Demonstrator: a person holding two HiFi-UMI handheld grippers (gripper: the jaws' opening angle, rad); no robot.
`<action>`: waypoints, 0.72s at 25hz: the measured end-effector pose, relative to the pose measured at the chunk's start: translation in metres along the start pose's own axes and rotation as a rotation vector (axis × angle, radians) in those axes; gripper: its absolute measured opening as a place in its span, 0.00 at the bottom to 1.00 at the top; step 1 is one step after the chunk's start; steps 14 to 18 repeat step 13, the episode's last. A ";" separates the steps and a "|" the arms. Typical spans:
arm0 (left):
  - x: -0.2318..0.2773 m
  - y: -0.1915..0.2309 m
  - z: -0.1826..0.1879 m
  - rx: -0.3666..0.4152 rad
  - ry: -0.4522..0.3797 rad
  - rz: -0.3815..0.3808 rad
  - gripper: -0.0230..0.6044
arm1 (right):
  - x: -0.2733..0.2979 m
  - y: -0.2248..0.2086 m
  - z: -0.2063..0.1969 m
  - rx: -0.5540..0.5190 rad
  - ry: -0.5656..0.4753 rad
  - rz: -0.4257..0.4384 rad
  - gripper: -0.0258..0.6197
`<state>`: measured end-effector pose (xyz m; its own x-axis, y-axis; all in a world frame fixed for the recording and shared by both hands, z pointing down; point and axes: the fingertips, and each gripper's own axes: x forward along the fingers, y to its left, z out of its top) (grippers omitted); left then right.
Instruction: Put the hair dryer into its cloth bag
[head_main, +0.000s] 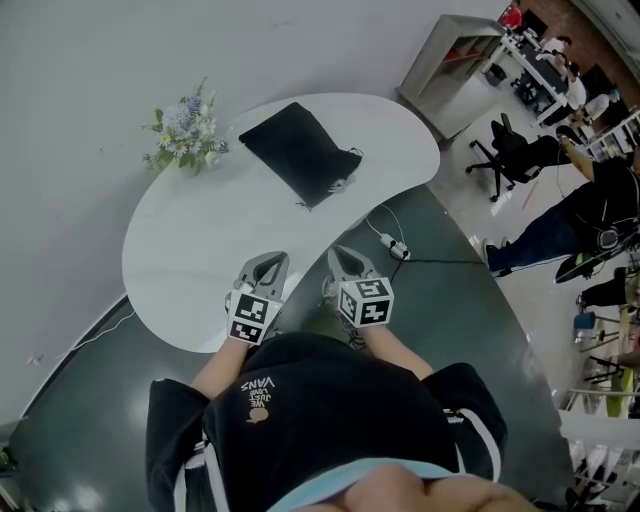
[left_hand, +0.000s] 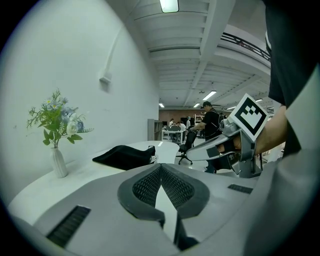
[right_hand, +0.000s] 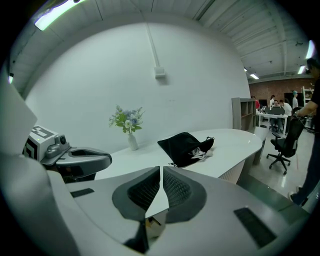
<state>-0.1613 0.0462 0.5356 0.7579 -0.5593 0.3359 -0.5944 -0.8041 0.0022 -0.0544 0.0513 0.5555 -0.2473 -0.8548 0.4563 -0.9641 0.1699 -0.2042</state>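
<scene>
On the desk (head_main: 190, 260), the cloth bag (head_main: 298, 150) lay flat, something white showing at its mouth; the hair dryer itself could not be made out. A flower vase (head_main: 187, 135) stood left of the bag. Well short of the bag, the left gripper (head_main: 268, 260) and right gripper (head_main: 344, 254) were side by side, jaws closed together and empty.

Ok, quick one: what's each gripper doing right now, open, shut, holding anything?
Left gripper: shut, nothing between its jaws.
Right gripper: shut, nothing between its jaws.
</scene>
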 end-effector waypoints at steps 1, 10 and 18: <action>-0.001 -0.001 0.000 -0.002 0.000 0.001 0.07 | -0.002 0.000 -0.001 -0.002 0.001 0.001 0.12; 0.000 -0.010 -0.001 -0.004 0.005 -0.008 0.07 | -0.006 -0.004 0.002 0.009 -0.018 -0.007 0.12; 0.001 -0.014 -0.002 -0.001 0.008 -0.012 0.07 | -0.006 -0.006 0.003 0.014 -0.023 -0.010 0.12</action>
